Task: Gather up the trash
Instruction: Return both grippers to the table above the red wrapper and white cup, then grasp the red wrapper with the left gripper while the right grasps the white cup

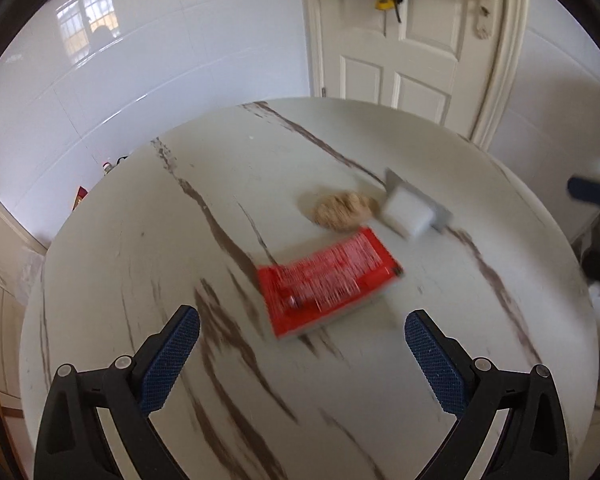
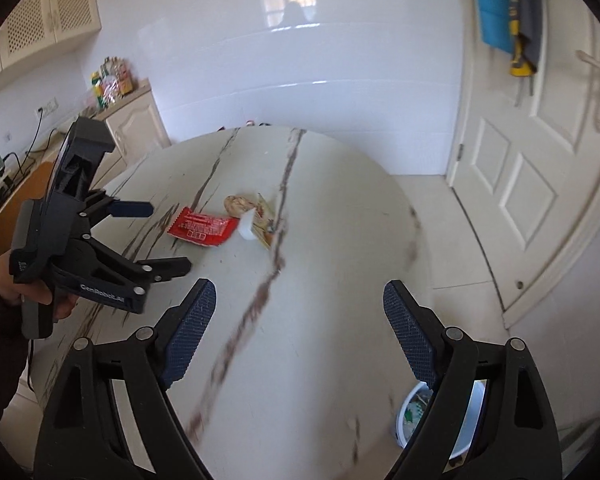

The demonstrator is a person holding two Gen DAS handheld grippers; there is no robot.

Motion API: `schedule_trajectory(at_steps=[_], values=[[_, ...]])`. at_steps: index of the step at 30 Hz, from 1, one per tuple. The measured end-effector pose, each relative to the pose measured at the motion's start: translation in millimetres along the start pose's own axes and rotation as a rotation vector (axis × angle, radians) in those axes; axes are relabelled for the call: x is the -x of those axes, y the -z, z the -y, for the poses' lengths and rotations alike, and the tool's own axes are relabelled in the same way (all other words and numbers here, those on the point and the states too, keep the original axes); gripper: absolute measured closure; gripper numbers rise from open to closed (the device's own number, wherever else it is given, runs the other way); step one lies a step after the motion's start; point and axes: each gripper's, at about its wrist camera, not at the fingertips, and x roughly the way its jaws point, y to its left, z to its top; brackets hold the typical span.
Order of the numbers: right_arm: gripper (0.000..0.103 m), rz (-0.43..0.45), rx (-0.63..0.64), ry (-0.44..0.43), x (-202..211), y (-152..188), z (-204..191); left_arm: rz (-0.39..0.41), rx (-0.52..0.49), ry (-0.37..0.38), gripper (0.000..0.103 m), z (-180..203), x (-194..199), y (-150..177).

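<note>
Both grippers empty: left gripper [image 1: 302, 332] and right gripper [image 2: 299, 306] fingers spread wide. Flat red printed wrapper [image 1: 328, 282], crumpled tan paper wad [image 1: 342, 209] and small white cup [image 1: 406, 214] lie clustered on round white marble-veined table [image 1: 140, 240]

We are looking at a home kitchen or dining corner. Glossy white wall tiles [image 2: 340, 52] reflect a barred window. A cream panelled door with a lever handle [image 1: 424, 40] has a blue cloth and tools hanging on it. Cream lattice-front wall cupboards [image 2: 48, 20] sit above a low cream cabinet topped with food packets [image 2: 114, 80]. A round white table with brown marble veining [image 1: 140, 240] fills the middle, and pale floor tiles [image 2: 452, 240] lie beyond.
</note>
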Motion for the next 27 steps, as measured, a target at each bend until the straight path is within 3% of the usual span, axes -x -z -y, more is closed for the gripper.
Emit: schedule_trajectory(at_steps=[2, 5, 8, 10, 11, 13, 16, 17, 18, 24, 27], values=[[0.018, -0.02, 0.005, -0.021, -14, -6, -3, 0.017, -0.017, 0.029, 0.002, -2, -3, -3], [0.018, -0.047, 0.026, -0.026, -30, -14, -5, 0.018, -0.075, 0.015, 0.001, 3, -18, -5], [0.018, -0.064, 0.033, -0.037, -43, -22, -7, 0.03, -0.063, 0.066, 0.005, -1, -30, -7], [0.018, -0.076, 0.036, -0.037, -50, -25, -8, 0.03, -0.037, 0.133, 0.02, -8, -33, -8], [0.018, -0.079, 0.04, -0.038, -54, -27, -10, 0.045, -0.05, 0.131, 0.024, -8, -35, -9], [0.018, -0.094, 0.045, -0.046, -62, -29, -12, 0.05, -0.067, 0.149, 0.041, -8, -35, -10], [0.018, -0.112, 0.056, -0.043, -73, -34, -17, 0.053, -0.062, 0.167, 0.052, -15, -35, -7], [0.018, -0.116, 0.057, -0.042, -77, -35, -19, 0.049, -0.06, 0.157, 0.063, -18, -34, -5], [0.018, -0.119, 0.058, -0.042, -80, -36, -20, 0.059, -0.056, 0.133, 0.081, -21, -31, -3], [0.019, -0.156, 0.081, -0.033, -101, -41, -33, 0.037, -0.04, 0.167, 0.091, -42, -7, 13], [0.03, -0.175, 0.121, -0.004, -110, -43, -43, 0.033, -0.046, 0.171, 0.093, -43, -3, 19]])
